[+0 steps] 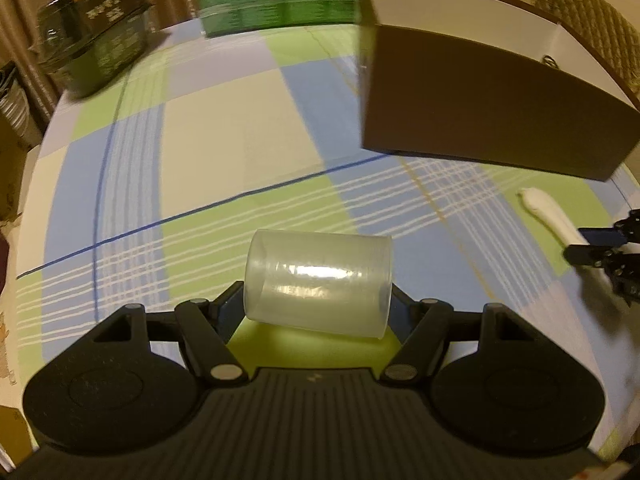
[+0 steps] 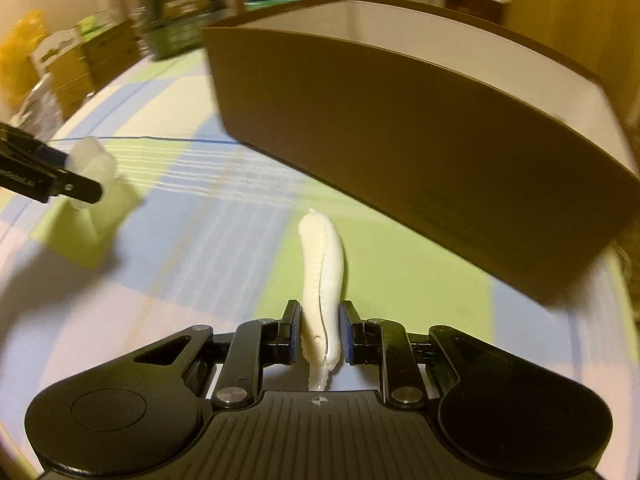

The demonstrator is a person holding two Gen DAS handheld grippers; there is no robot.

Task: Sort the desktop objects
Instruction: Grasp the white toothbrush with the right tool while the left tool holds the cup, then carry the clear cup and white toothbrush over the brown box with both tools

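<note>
In the left wrist view, I had the left gripper [image 1: 318, 304] at bottom centre with its fingers [image 1: 228, 308] set fairly wide, clamped on a clear plastic cup [image 1: 318, 282]. The cup lay crosswise between them, its long axis running left to right across the frame, and seemed to hang just above the checked tabletop [image 1: 224, 128]. The brown box [image 1: 480, 108] stood in the upper right, up and to the right of the cup, so I judged the next carry had to go that way. Its open top was mostly out of sight from there; I could not see inside. At the right edge the right gripper [image 1: 596, 246] showed only in part, cut off by the frame, closed on a white tool handle [image 1: 552, 212]

In the right wrist view, the right gripper [image 2: 320, 330] sat at bottom centre, fingers [image 2: 290, 330] drawn narrow onto the white handle [image 2: 322, 276]. The handle's long axis ran straight up the frame, away from me, its tip pointing toward the box wall [image 2: 400, 132] just beyond. This hand looked the nearer of the two to the box. The handle's near end vanished under the gripper body, and I could not tell what tool it was. The left gripper [image 2: 86, 178] with the cup [image 2: 94, 160] was blurred at mid left
</note>
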